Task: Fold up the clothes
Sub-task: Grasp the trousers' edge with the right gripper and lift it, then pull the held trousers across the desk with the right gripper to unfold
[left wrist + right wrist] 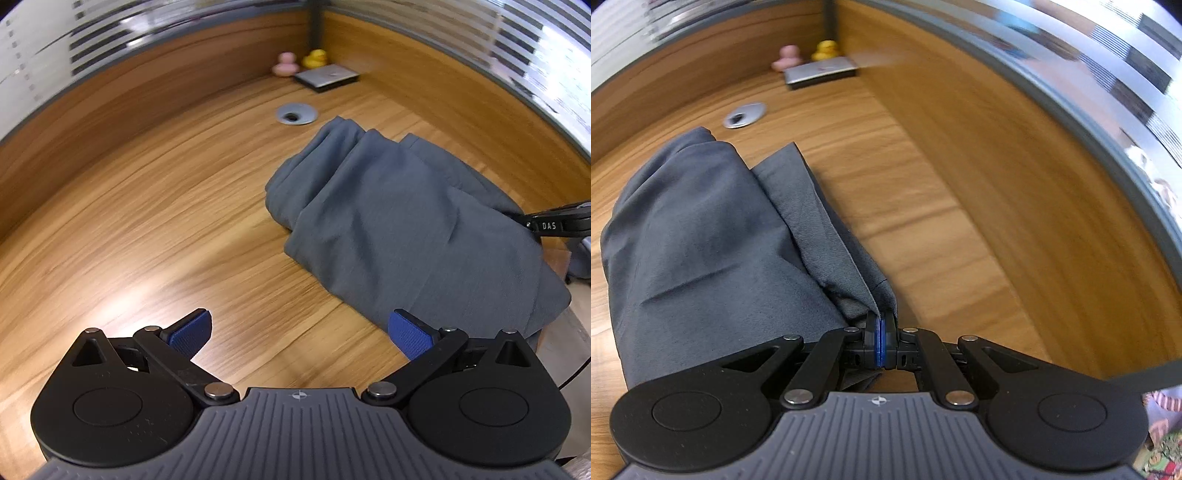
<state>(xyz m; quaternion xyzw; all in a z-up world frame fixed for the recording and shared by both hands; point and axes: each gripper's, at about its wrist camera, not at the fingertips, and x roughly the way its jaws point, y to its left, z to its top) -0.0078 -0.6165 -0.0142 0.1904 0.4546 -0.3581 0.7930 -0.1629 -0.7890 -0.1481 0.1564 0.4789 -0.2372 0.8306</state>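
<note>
A grey garment (399, 218) lies bunched in loose folds on the wooden desk (147, 221). My left gripper (301, 334) is open and empty, just above the desk, with its right blue pad at the garment's near edge. My right gripper (881, 325) is shut on a corner of the grey garment (713, 240), near its hem. The right gripper's black finger shows at the right edge of the left wrist view (557, 221), at the garment's far right side.
A pink duck (285, 64), a yellow duck (314, 58) and a flat grey device (327, 76) sit in the far corner. A round cable grommet (296, 113) lies behind the garment. Wooden partition walls (1015, 166) enclose the desk behind and to the right.
</note>
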